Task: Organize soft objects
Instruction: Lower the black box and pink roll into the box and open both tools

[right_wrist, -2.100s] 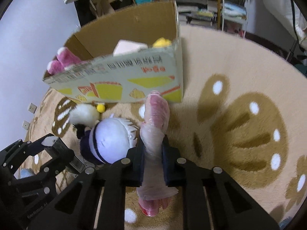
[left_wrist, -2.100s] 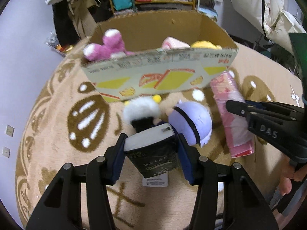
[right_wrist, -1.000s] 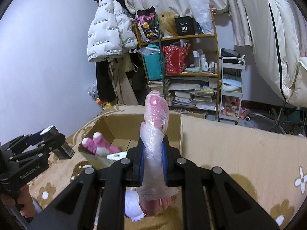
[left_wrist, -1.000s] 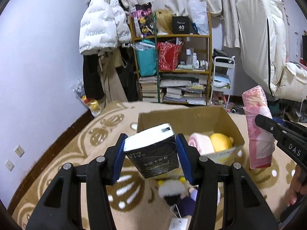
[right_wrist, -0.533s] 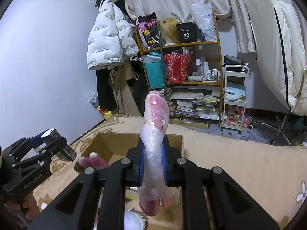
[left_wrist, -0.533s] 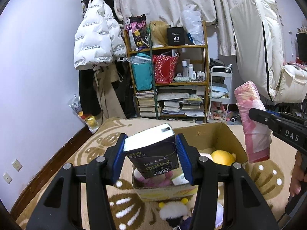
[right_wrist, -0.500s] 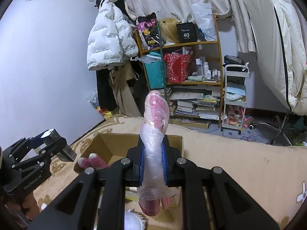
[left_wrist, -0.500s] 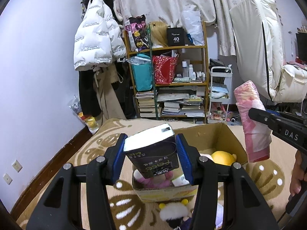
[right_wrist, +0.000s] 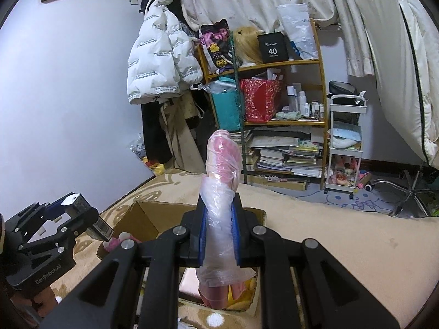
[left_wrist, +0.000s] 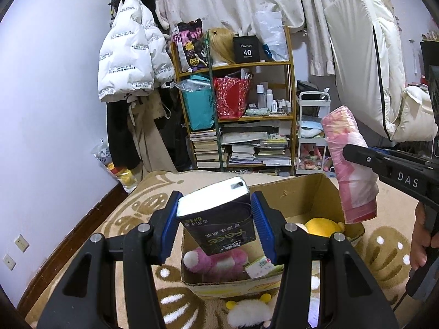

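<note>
The left hand-held gripper (left_wrist: 214,216) is clamped across the dark tissue pack (left_wrist: 216,215); the right hand-held gripper (right_wrist: 219,235) is closed on the plastic-wrapped pink roll (right_wrist: 221,192). Both items hang above the cardboard box (left_wrist: 310,194). Both look light and compressible; the wrap is probably slippery, so grip mid-body.

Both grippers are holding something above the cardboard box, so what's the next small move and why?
Probably lower the left gripper a little and open it. Its black tissue pack hangs above the open cardboard box, over the pink plush toy inside. The right gripper, shut on the pink plastic-wrapped roll, can follow after.
</note>
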`<state>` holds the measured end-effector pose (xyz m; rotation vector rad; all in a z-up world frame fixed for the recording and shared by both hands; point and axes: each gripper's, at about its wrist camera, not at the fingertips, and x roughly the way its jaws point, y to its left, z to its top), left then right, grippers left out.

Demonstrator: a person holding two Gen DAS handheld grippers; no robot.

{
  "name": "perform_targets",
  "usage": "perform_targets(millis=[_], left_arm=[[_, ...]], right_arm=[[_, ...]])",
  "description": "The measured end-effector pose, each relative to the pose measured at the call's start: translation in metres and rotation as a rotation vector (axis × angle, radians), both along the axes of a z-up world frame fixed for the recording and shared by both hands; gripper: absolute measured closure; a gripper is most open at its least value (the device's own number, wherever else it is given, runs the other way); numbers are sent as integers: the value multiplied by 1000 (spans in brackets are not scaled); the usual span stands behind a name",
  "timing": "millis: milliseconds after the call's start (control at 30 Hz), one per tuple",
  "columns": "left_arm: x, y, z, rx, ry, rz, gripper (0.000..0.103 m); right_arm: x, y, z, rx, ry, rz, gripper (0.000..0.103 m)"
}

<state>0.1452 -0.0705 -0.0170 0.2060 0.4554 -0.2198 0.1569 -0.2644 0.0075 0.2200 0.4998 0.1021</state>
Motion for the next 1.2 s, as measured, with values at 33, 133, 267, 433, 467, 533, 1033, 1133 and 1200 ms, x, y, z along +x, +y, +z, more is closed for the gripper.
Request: perform_targets(millis=[33, 133, 267, 433, 467, 533, 1033, 1133, 1200], left_arm=[[2, 0, 0, 0, 1, 1, 53], [6, 0, -4, -2, 12, 4, 53], [12, 0, -9, -11, 31, 3, 53], [20, -2, -15, -13, 49, -1, 53], [22, -3, -16, -15, 53, -3, 53], [24, -4, -18, -22, 60, -5, 53], [31, -22, -45, 34, 155, -63, 52], [32, -22, -48, 45, 162, -46, 44], [31, -19, -49, 43, 172, -37, 38]], right_arm=[[1, 1, -2, 4, 0, 5, 87], [4, 1, -7, 15, 3, 14, 87], [8, 1, -14, 40, 4, 24, 87], [9, 2, -20, 50, 5, 35, 87], [9, 1, -21, 52, 5, 37, 87], [10, 1, -24, 59, 4, 38, 87], [16, 13, -41, 26, 17, 72, 84], [17, 14, -45, 20, 39, 76, 83], [19, 14, -47, 22, 57, 80, 82]])
